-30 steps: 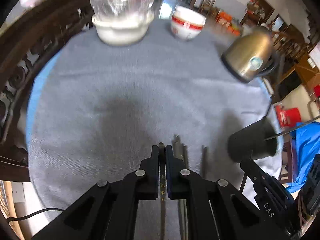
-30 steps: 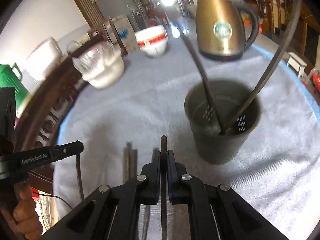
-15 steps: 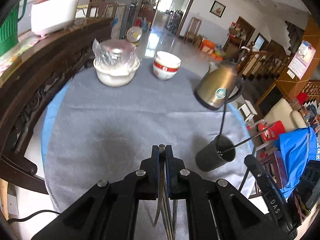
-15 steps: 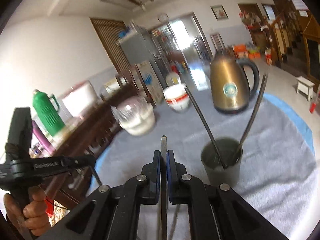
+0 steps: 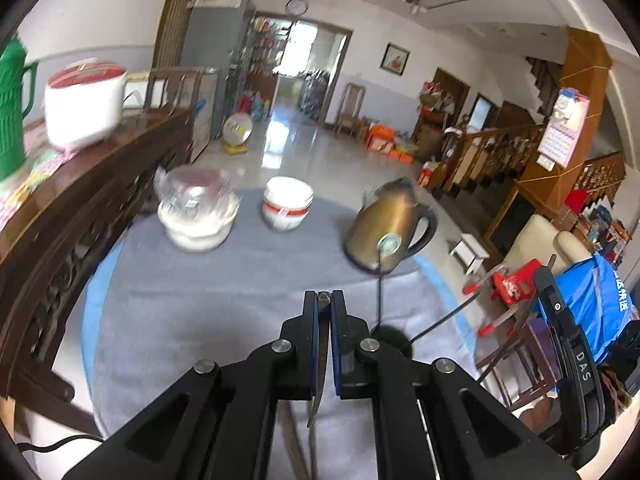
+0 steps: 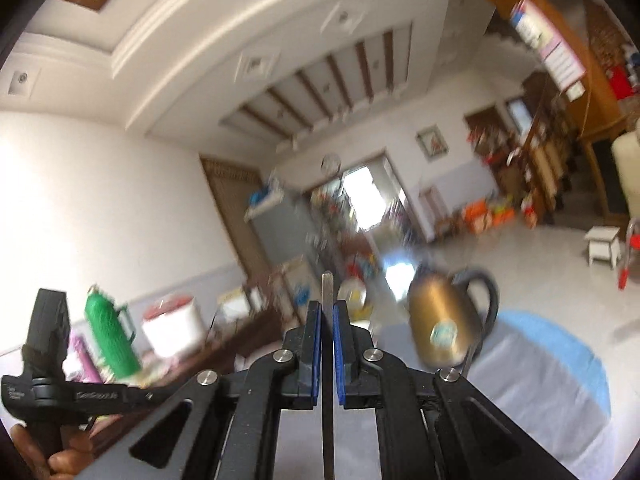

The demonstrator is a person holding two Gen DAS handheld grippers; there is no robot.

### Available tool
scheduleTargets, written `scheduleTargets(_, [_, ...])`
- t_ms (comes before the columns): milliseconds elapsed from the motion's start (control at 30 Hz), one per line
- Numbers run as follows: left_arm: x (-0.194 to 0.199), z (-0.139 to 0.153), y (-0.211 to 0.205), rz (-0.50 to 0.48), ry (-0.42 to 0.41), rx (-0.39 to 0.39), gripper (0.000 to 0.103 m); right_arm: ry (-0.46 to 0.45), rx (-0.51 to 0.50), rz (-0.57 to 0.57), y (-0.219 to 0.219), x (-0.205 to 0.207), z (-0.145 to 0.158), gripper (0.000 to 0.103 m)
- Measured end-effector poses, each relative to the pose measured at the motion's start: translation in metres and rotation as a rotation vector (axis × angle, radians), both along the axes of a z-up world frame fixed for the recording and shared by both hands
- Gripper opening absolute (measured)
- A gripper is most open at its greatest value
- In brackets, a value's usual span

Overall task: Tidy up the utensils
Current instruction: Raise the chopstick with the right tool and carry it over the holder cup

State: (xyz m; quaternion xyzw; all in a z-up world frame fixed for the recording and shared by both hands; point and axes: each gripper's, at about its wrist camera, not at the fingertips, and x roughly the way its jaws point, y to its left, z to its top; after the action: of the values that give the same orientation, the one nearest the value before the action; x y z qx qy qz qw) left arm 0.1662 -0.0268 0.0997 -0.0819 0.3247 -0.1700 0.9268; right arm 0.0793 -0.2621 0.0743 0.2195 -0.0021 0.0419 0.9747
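My left gripper (image 5: 324, 300) is shut on a thin dark utensil (image 5: 318, 380) that hangs down between the jaws, lifted above the grey table cloth (image 5: 200, 300). The dark holder cup (image 5: 390, 338) sits just right of the gripper, with two utensil handles (image 5: 380, 296) sticking out of it. My right gripper (image 6: 327, 308) is shut on a thin metal utensil (image 6: 327, 292) whose tip pokes past the jaws, tilted up toward the room. The right gripper's body shows in the left wrist view (image 5: 576, 360), and the left gripper's body shows in the right wrist view (image 6: 52, 380).
A gold kettle (image 5: 384, 232) stands at the table's right back, also in the right wrist view (image 6: 444, 320). A white bowl with red band (image 5: 287, 204) and a covered white bowl (image 5: 196, 212) stand at the back. A dark wooden sideboard (image 5: 60, 216) runs along the left.
Both grippers have risen from the table with their utensils held. The right one has tilted up so the holder cup has left its view. Loose utensils on the cloth are now mostly hidden.
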Motion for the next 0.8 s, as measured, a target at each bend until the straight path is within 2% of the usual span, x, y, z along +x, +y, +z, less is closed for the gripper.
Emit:
scheduleTargets(233, [0.013,0.031,-0.034,-0.056,-0.150,-0.043,0.006,-0.156,-0.023,-0.203,-0.010,0.008,0.018,0.006])
scheduleTargets(367, [0.025,0.031,-0.051,-0.096,-0.180,-0.082,0.006,-0.206,-0.086,-0.321,-0.004,0.019,0.018,0.006])
scheduleTargets(533, [0.041,0.020,-0.070,-0.123,-0.163,-0.114,0.006,-0.188,-0.122,-0.357,0.006,0.046,0.007,0.006])
scheduleTargets(800, [0.060,-0.016,-0.090,-0.131,-0.087,-0.099,0.006,-0.104,-0.158,-0.354,0.014,0.073,-0.023,0.006])
